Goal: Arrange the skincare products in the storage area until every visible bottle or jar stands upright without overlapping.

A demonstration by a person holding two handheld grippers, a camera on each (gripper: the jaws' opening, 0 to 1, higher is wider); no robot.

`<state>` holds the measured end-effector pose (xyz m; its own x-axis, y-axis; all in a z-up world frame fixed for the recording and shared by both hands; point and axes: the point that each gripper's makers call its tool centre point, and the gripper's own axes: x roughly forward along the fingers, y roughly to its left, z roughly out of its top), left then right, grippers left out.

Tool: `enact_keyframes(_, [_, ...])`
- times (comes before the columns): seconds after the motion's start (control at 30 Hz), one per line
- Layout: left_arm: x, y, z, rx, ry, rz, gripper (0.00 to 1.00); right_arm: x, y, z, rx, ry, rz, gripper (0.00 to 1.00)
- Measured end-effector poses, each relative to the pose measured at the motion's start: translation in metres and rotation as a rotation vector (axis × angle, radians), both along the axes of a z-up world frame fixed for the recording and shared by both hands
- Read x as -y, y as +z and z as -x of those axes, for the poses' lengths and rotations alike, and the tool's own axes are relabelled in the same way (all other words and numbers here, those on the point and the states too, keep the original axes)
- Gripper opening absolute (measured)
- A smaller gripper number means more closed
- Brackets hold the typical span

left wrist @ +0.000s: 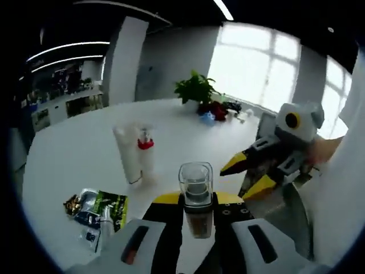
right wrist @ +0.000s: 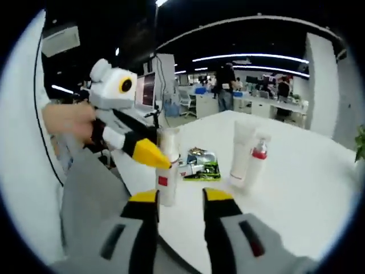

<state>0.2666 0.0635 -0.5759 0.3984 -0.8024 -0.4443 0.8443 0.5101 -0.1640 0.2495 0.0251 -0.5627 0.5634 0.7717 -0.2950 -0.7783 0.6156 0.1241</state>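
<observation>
L gripper (left wrist: 197, 212) clamped on clear-cap bottle (left wrist: 196, 197), held upright.
R gripper (right wrist: 181, 200) open, empty; white tube (right wrist: 242, 153) + red-collar pump bottle (right wrist: 256, 161) upright, far right of me.

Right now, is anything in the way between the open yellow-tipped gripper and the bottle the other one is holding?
Nothing visible is. The right gripper is open, and the clear-capped bottle stands just ahead of its left tip. The left gripper already holds that bottle from the side.
</observation>
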Motion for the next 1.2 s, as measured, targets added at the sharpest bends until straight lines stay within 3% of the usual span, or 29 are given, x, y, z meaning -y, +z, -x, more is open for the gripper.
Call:
enact_keyframes(0.17, [0.017,-0.002,0.012,0.047,-0.13,-0.059,0.16,-0.015,0.019,0.0,-0.019,0.043,-0.109,0.31])
enact_keyframes(0.43, [0.031,-0.001,0.023,0.1,-0.264,-0.098,0.17,-0.024,0.015,0.0,-0.05,0.058,-0.145,0.3])
enact_keyframes(0.7, [0.034,-0.002,0.021,0.098,-0.311,-0.099,0.17,-0.026,0.014,-0.001,-0.045,0.073,-0.145,0.23])
enact_keyframes(0.87, [0.035,-0.005,0.015,0.087,-0.32,-0.091,0.17,-0.023,0.012,-0.009,-0.045,0.026,-0.152,0.22])
enact_keyframes(1.03, [0.04,-0.006,0.011,0.075,-0.317,-0.058,0.17,-0.02,0.011,-0.015,-0.015,0.007,-0.112,0.21])
enact_keyframes(1.2, [0.043,-0.019,0.006,0.083,-0.336,-0.103,0.18,-0.02,-0.001,-0.02,0.021,-0.004,-0.011,0.21])
